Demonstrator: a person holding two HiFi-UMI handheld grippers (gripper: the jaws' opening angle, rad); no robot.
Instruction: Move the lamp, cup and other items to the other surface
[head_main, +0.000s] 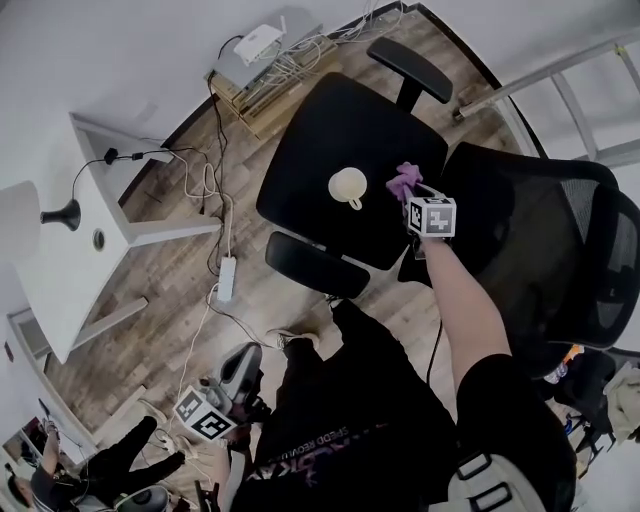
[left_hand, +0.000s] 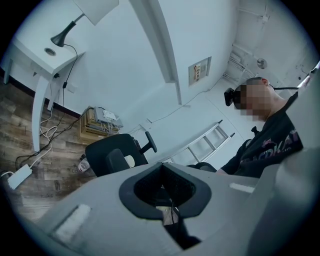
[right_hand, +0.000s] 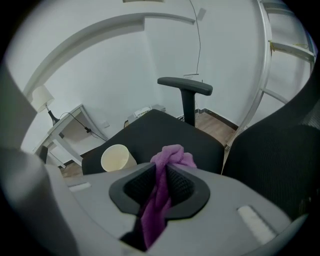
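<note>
Right forearm extends toward frame centre, angled down. Right gripper (head_main: 413, 197) pinches crumpled purple cloth (head_main: 404, 179) above black office-chair seat (head_main: 320, 140), beside round cream cup (head_main: 348, 187). Left gripper (head_main: 212, 412) sits lower left, jaws together.

Chair seat (head_main: 310, 140): left part bare, open from above. Cup (head_main: 348, 187) and purple cloth (head_main: 404, 180) crowd the middle-right; 2 armrests (head_main: 410, 65) flank it, backrest (head_main: 530, 250) walls the right.

Cup (head_main: 348, 187) on chair seat (head_main: 310, 140), cloth (head_main: 404, 180) beside it, lamp (head_main: 62, 215) on desk (head_main: 70, 275)
</note>
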